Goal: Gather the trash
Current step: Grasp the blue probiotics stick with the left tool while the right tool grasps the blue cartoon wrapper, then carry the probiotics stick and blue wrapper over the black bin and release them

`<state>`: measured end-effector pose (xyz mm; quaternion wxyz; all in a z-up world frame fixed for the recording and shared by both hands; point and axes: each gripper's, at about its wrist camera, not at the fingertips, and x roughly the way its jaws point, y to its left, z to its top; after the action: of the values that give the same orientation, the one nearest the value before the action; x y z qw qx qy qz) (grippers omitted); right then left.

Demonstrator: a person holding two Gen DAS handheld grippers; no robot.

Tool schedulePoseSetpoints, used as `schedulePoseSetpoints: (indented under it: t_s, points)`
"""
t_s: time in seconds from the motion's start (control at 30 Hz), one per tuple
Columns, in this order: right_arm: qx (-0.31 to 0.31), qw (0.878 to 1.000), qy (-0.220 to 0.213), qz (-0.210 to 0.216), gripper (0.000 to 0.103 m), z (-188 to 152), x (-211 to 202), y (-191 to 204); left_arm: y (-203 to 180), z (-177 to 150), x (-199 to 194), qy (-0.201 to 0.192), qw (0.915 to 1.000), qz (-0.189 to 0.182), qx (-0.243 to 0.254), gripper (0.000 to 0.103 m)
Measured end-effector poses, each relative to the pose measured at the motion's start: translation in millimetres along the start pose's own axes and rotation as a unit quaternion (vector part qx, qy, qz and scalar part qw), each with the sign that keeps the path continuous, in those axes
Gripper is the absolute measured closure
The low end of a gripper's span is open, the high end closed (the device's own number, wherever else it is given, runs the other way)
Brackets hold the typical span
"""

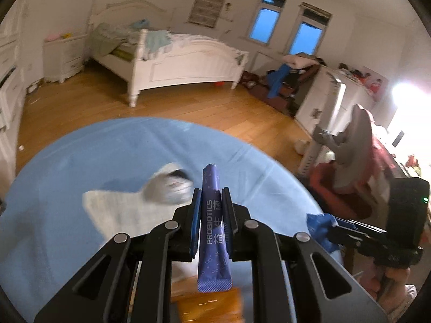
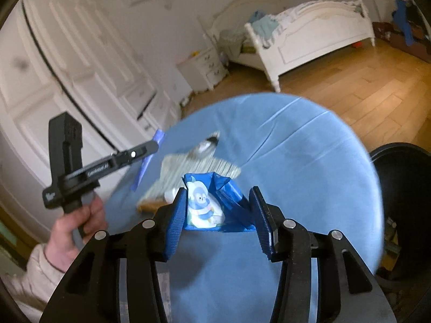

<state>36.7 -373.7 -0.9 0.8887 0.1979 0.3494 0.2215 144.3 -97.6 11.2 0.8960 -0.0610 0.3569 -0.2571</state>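
Observation:
My left gripper (image 1: 211,191) is shut on a purple sachet (image 1: 212,242) marked PROBIOTICS, which stands up between the pads above the round table's blue cloth (image 1: 80,161). My right gripper (image 2: 218,191) is shut on a crumpled blue wrapper (image 2: 204,207) with a cartoon penguin, held above the blue cloth (image 2: 309,175). The left wrist view shows the right gripper (image 1: 347,226) at the table's right edge with the blue wrapper (image 1: 320,226). The right wrist view shows the left gripper (image 2: 150,148) at the left, with a hand (image 2: 75,228) on its handle. A blurred pale item (image 1: 167,185) lies on the cloth.
A dark round container (image 2: 404,188) stands just right of the table. A white bed (image 1: 188,62) stands beyond it across the wooden floor (image 1: 188,107), white wardrobe doors (image 2: 67,67) to the left, and a white cabinet (image 1: 331,99) with piled clothes to the right.

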Motion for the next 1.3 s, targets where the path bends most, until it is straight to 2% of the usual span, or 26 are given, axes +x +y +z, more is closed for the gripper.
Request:
schedulePoseSetpoints:
  t_s: [0.27, 0.4, 0.5, 0.67, 0.9, 1.0, 1.07, 1.13, 1.2, 1.3]
  points:
    - [0.066, 0.994, -0.079, -0.042, 0.055, 5.5, -68.9, -67.5, -86.1, 7.4, 46.6, 0.027, 0.9952, -0.084, 0.042, 0.087]
    - [0.109, 0.986, -0.103, -0.067, 0.055, -0.5, -96.1, -109.8, -131.1, 1.7, 79.0, 0.051, 0.9882, -0.133, 0.057, 0.087]
    - [0.144, 0.979, -0.114, -0.084, 0.055, -9.0, -112.1, -143.7, -156.1, -4.4, 97.9, 0.069, 0.9834, -0.155, 0.063, 0.087]
    - [0.187, 0.969, -0.125, -0.101, 0.055, -24.9, -126.3, -187.1, -188.6, -14.8, 122.6, 0.098, 0.9773, -0.171, 0.078, 0.087]
    - [0.213, 0.964, -0.123, -0.103, 0.053, -39.3, -132.1, -219.4, -210.7, -21.4, 141.8, 0.121, 0.9723, -0.177, 0.093, 0.086]
    - [0.228, 0.960, -0.121, -0.105, 0.040, -38.8, -126.8, -226.9, -220.1, -22.0, 151.1, 0.131, 0.9714, -0.170, 0.101, 0.084]
    - [0.236, 0.958, -0.121, -0.107, 0.028, -40.3, -127.2, -231.5, -221.4, -20.7, 153.0, 0.135, 0.9707, -0.169, 0.104, 0.077]
    - [0.239, 0.957, -0.121, -0.110, 0.027, -40.1, -127.7, -231.0, -224.1, -20.3, 154.3, 0.131, 0.9735, -0.155, 0.106, 0.037]
    - [0.239, 0.957, -0.120, -0.114, 0.027, -42.2, -129.4, -230.6, -221.2, -18.8, 147.5, 0.109, 0.9775, -0.147, 0.105, 0.020]
    - [0.239, 0.957, -0.118, -0.115, 0.027, -43.5, -129.1, -227.2, -216.4, -17.1, 143.7, 0.106, 0.9783, -0.144, 0.105, 0.018]
